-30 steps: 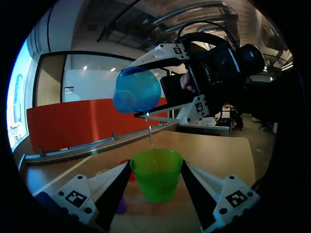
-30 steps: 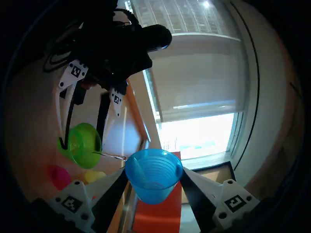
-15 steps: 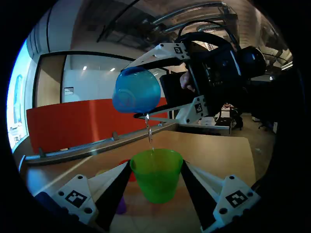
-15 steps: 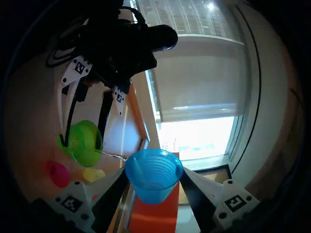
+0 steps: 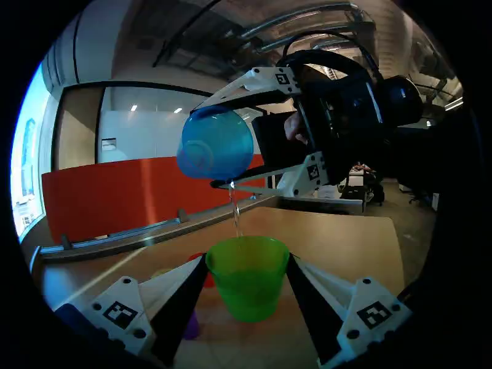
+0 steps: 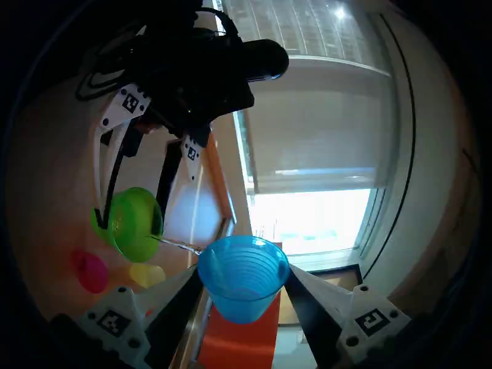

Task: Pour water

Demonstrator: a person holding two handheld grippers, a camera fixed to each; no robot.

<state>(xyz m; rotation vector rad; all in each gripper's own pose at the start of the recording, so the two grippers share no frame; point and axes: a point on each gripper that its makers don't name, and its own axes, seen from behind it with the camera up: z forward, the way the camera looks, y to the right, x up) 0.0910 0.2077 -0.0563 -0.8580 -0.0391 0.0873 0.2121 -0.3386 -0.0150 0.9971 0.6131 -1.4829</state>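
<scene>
Above the wooden desk (image 5: 344, 234), the right hand-held gripper (image 5: 206, 147) is clamping a tilted blue plastic cup (image 5: 215, 142), water (image 5: 235, 212) trickling into the left hand-held gripper's (image 5: 246, 264) clamped green plastic cup (image 5: 247, 289); the pour is looking midway.

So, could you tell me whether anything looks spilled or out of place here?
Nothing stands out. The blue cup is tilted deliberately, and its thin water stream lands inside the green cup held upright below it; I see no spill.

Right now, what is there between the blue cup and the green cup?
A thin stream of water runs from the rim of the blue cup down into the green cup; nothing else lies between them. The left gripper view shows it.
</scene>
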